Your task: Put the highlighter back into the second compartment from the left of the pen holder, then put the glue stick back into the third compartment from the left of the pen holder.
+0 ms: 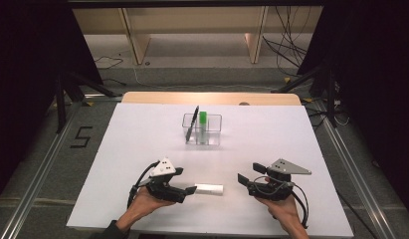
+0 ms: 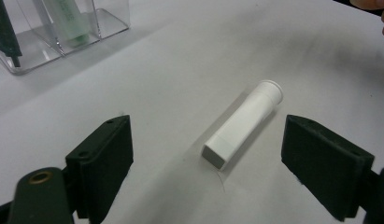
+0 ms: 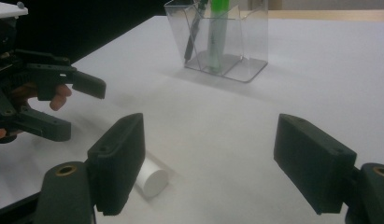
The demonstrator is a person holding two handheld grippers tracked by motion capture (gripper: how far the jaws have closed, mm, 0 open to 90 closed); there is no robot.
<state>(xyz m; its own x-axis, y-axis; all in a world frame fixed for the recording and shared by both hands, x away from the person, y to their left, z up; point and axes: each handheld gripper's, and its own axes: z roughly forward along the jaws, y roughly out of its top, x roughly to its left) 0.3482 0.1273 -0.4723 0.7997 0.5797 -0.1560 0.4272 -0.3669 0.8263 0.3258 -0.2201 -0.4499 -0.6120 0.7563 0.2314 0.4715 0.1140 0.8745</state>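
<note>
White tube [image 1: 209, 189] — between parted grippers

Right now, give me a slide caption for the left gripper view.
Open left tool faces a white tube lying on the table.

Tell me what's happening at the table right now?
A person holds a hand-held gripper in each hand over a white table. A white tube lies flat between them, ungripped. The left hand-held gripper is open, pointed at one end; the right hand-held gripper is open near the other. Farther back, a clear organizer holds a black pen and a green marker.
</note>
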